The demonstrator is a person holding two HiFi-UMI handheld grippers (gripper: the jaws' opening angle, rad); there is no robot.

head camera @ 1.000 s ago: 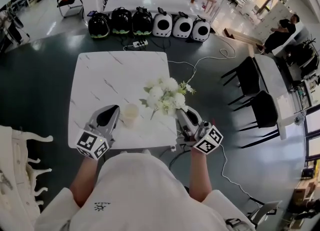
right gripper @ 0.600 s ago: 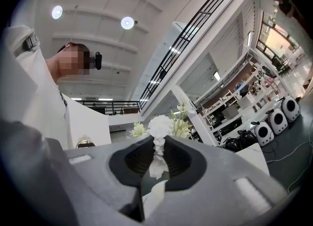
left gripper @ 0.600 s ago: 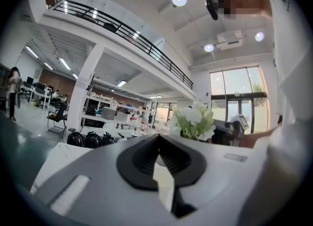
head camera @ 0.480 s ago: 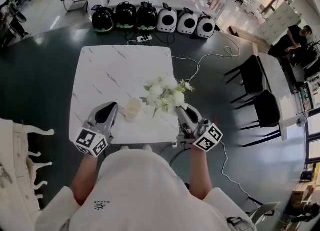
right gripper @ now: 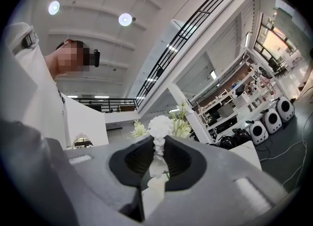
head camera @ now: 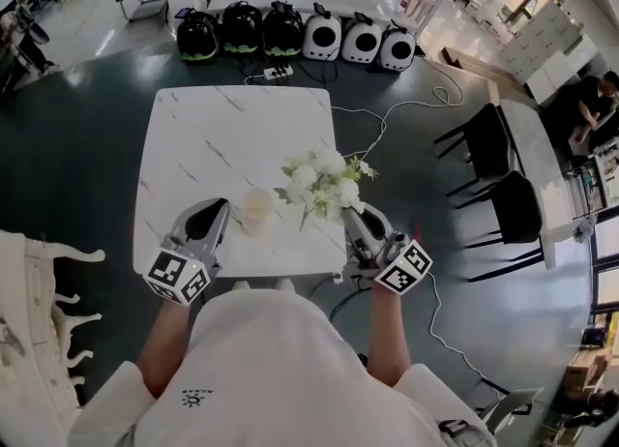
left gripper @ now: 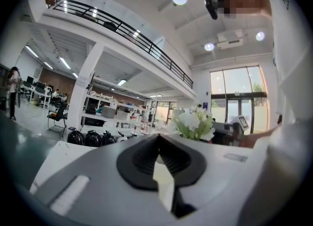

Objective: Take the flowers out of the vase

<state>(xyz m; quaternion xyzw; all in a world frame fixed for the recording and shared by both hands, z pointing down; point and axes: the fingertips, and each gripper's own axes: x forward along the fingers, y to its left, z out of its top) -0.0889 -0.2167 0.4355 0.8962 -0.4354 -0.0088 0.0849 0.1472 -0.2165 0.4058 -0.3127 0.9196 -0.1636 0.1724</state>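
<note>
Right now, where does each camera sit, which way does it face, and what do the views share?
Head view: on the person's head, looking steeply down at the table, vase and flowers; torso, forearms, left gripper and right gripper show.
Left gripper view: on the left gripper, looking along its closed jaws across the room; torso at right.
Right gripper view: on the right gripper, looking along jaws clamped on the flowers; torso at left.
Shared: all three show the flowers.
</note>
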